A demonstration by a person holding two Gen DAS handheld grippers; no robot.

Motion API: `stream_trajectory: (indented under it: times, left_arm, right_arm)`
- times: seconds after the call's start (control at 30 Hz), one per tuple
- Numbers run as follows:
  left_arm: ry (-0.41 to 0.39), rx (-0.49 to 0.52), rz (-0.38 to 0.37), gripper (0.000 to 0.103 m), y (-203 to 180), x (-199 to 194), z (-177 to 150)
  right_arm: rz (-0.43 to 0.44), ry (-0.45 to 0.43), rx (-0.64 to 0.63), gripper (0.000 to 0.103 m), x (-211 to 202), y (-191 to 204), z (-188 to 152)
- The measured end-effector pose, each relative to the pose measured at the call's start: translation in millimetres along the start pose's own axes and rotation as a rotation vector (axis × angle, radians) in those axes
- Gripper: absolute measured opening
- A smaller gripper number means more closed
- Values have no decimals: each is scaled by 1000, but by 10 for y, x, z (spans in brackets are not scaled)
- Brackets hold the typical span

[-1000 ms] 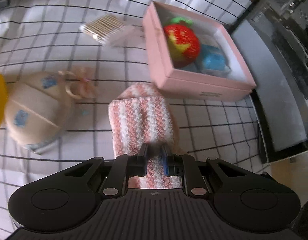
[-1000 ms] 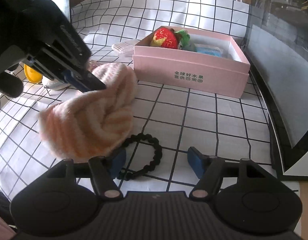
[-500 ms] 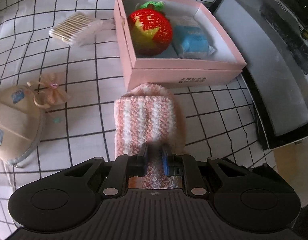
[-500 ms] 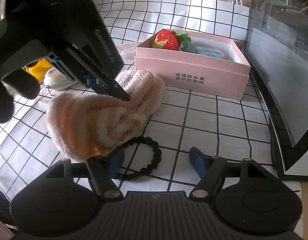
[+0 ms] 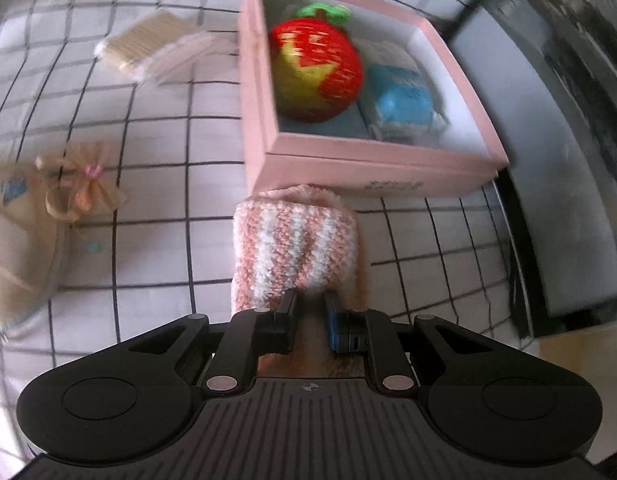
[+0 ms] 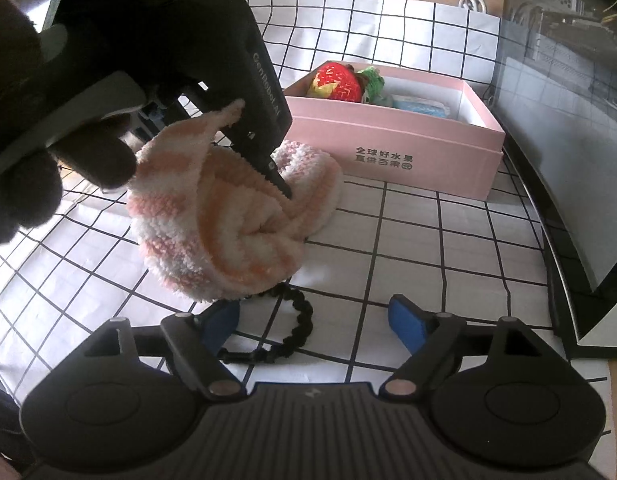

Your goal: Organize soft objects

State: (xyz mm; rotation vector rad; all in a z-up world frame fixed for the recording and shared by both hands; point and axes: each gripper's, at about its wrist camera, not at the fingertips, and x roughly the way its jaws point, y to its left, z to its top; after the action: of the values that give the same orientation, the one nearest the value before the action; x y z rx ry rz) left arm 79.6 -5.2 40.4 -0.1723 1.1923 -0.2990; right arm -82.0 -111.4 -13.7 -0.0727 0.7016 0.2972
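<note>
A pink-and-white striped fuzzy sock (image 5: 292, 248) hangs bunched from my left gripper (image 5: 310, 300), which is shut on it just short of the pink box (image 5: 372, 148). From the right wrist view, the sock (image 6: 220, 232) droops to the checked cloth, with the left gripper (image 6: 280, 184) pinching its top in front of the box (image 6: 388, 140). A strawberry plush (image 5: 316, 76) and a blue packet (image 5: 400, 100) lie inside the box. My right gripper (image 6: 312, 316) hovers low, jaws opening and pressing on nothing. A black bead bracelet (image 6: 300, 328) lies on the cloth under its gap.
A pack of cotton swabs (image 5: 148, 48) lies left of the box. A beige pouch (image 5: 12, 240) with a ribbon bow (image 5: 84, 188) sits at the far left. A dark glossy panel (image 5: 548, 200) borders the cloth on the right. A gloved hand (image 6: 20, 160) holds the left gripper.
My left gripper has carried the sock closer to the pink box, which now fills more of its view. The right jaws have spread wider; the right gripper has stayed in place.
</note>
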Motion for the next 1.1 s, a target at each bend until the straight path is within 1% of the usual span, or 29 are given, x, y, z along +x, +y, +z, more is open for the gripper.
stream_trajectory:
  times: [0.07,0.1,0.13,0.17,0.2,0.27,0.33,0.37,0.43,0.47,0.53,0.63,0.7,0.73,0.83,0.87,0.9,0.93,0.97,1.03,1.1]
  left_arm:
    - [-20,-63,-12,16,43,-5,-32]
    - [-33,-82,-13,17,52,-11,-54]
    - [-42,-78,-8,16,35,-10,-65]
    - [-51,-56,2,16,-5,-10,-77]
    - [-59,-22,12,17,-47,-13,-87]
    - [-77,82,19,17,-147,-22,-131]
    - [-90,172,-15,17,-178,-53,-187]
    - [-88,181,-55,17,-143,-85,-206]
    - [-84,156,-136,17,-59,-171,-227]
    - [-93,145,-151,17,-28,-232,-240]
    - [-116,152,-147,17,-13,-338,-263]
    - [-129,203,-130,17,-59,-457,-305]
    - [-117,252,-129,17,-129,-458,-324]
    - [-102,276,-117,17,-199,-418,-332]
    - [-60,294,-74,18,-293,-255,-309]
    - [-52,289,-73,23,-298,-210,-310]
    - [-46,281,-76,32,-312,-157,-295]
    - [-41,273,-79,38,-331,-113,-284]
    - [-39,271,-84,49,-356,-82,-278]
    - [-34,292,-103,57,-424,-47,-280]
    - [-26,334,-111,56,-499,-30,-295]
  right_arm:
    - [8,-2,-2,89,10,0,-7]
    - [11,-3,-3,91,16,9,-11]
    - [14,-2,-2,96,22,21,-18]
    - [19,1,-2,101,32,35,-25]
    - [23,6,-5,103,38,55,-30]
    - [23,10,-11,103,38,60,-28]
    - [33,15,-22,103,34,48,-28]
    - [37,13,-26,103,29,43,-34]
    - [38,1,-30,103,20,43,-57]
    - [36,-7,-30,103,14,46,-74]
    - [34,-15,-29,103,5,49,-95]
    - [36,-21,-30,103,6,42,-104]
    - [35,-24,-31,103,11,40,-105]
    - [35,-24,-31,103,14,42,-107]
    - [36,-26,-32,103,-2,41,-123]
    - [36,-26,-32,103,-2,41,-124]
    - [36,-27,-32,103,-3,41,-126]
    - [35,-29,-31,103,-11,54,-133]
    - [36,-30,-31,103,-15,56,-137]
    - [36,-31,-32,103,-18,57,-138]
    - [37,-31,-32,103,-26,61,-144]
